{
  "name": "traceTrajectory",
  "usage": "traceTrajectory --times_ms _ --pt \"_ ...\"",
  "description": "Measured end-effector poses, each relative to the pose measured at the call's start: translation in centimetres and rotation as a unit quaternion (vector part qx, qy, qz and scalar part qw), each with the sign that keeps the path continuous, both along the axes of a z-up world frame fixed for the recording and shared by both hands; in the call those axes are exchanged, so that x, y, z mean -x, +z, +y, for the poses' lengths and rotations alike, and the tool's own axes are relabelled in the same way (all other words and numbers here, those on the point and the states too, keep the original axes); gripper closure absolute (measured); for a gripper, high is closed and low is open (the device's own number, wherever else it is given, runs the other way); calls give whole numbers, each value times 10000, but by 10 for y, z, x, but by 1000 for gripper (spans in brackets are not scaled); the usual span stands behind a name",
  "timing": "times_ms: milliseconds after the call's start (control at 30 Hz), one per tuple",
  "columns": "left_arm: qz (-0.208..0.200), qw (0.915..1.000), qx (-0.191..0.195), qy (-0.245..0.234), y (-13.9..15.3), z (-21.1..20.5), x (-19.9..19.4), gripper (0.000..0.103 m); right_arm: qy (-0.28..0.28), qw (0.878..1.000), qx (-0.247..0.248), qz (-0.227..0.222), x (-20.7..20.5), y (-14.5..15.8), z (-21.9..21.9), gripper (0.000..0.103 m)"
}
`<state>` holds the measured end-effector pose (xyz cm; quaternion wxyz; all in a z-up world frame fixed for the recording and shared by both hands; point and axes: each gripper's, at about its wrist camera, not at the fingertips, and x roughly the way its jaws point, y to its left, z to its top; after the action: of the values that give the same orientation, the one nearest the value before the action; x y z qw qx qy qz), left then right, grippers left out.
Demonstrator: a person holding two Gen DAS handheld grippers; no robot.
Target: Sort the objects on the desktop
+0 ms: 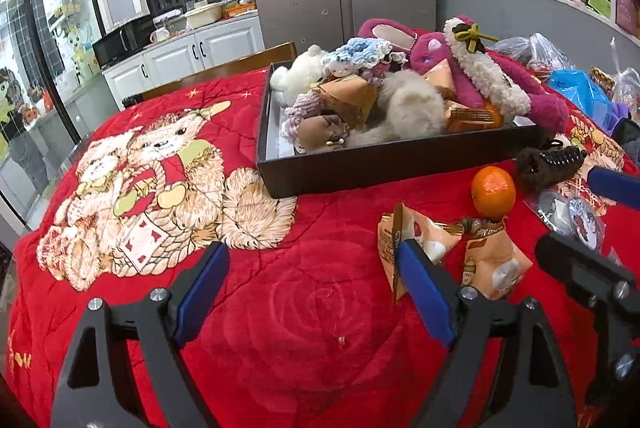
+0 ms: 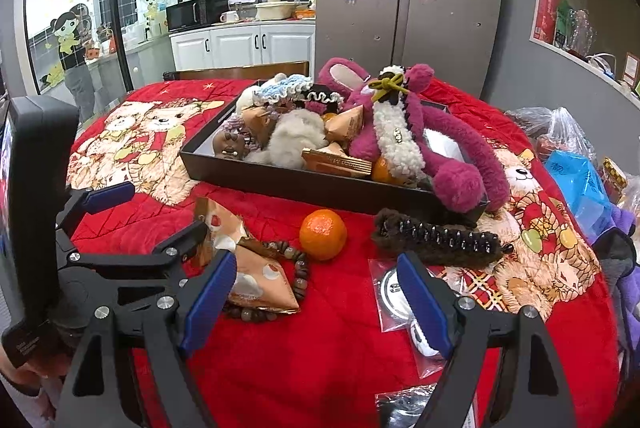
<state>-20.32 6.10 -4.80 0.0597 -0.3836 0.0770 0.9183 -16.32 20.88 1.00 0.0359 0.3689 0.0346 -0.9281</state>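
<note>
A tangerine point(image 1: 493, 191) point(image 2: 323, 234) lies on the red blanket in front of a black tray point(image 1: 380, 167) point(image 2: 312, 185) piled with plush toys, knitted pieces and snack packets. Two orange snack packets point(image 1: 420, 240) point(image 2: 260, 284) rest on a bead bracelet point(image 2: 301, 270). A brown hair claw point(image 2: 436, 238) and a bagged round badge point(image 2: 386, 292) lie to the right. My left gripper point(image 1: 312, 290) point(image 2: 168, 205) is open and holds nothing, its right finger beside a packet. My right gripper point(image 2: 316, 294) point(image 1: 568, 211) is open over bare blanket below the tangerine, its right finger over the badge bag.
A pink plush bear point(image 2: 424, 131) hangs over the tray's right corner. Plastic bags, one blue point(image 2: 576, 183), crowd the table's right side. A wooden chair back point(image 2: 240, 71) stands behind the table. The bear-printed blanket point(image 1: 140, 187) spreads left of the tray.
</note>
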Motion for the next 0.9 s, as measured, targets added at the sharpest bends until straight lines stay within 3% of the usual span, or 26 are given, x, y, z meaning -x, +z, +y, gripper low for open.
traceTrajectory --times_ms 267,367,433,600,800,867,900 --pt "-108 9999 -76 19 -5 -4 5 18 132 9998 -22 -136 3 -11 -9 18" --pt "-233 9996 -156 -3 -9 -5 9 43 156 9997 -42 -155 5 -13 -11 18" --pt "-501 9986 -179 -15 -18 -5 15 70 185 9996 25 -235 6 -16 -13 18" --pt "-568 9979 -283 -85 -20 -6 17 82 238 9993 29 -302 6 -20 -17 18" --pt "-533 9983 -225 -104 -20 -3 16 81 185 9989 30 -423 11 -27 -15 18" --pt "-541 9982 -236 -84 -20 -4 15 75 175 9988 4 -452 12 -30 -15 18" --pt "-543 9982 -226 -63 -21 -5 15 65 183 9987 -2 -473 12 -32 -16 19"
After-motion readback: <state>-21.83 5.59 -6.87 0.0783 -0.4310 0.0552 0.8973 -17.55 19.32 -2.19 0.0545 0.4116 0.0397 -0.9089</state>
